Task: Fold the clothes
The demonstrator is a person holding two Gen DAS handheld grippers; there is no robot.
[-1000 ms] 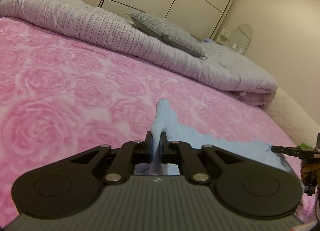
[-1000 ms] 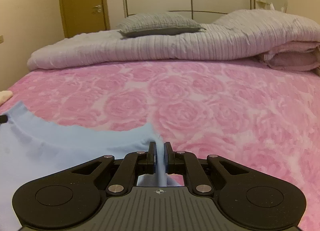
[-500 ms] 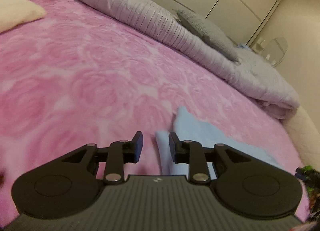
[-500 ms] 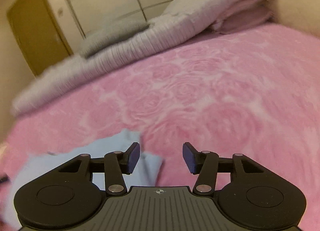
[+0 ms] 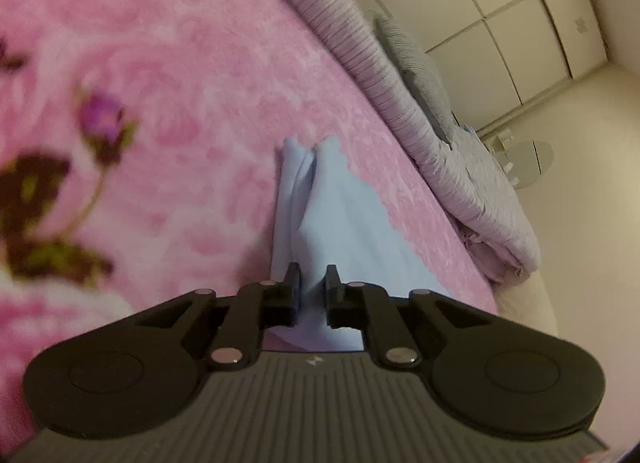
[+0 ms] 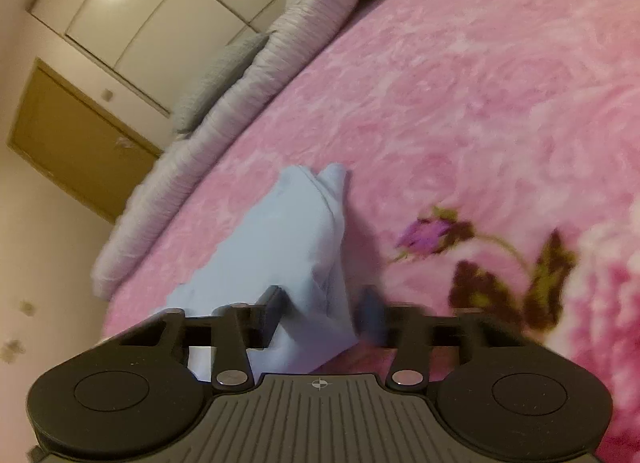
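Shirt (image 5: 320,219) cloth is sitting between both claws: left claw (image 5: 313,287) is nearly clenched on a fold, right claw (image 6: 320,309) is spread wide around another. Beyond them, it is lying bunched on the bed (image 5: 192,75), so folding is looking partial.

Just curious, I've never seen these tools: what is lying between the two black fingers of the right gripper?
A bunched fold of the light blue garment lies in the right gripper, whose fingers stand apart, in the right wrist view.
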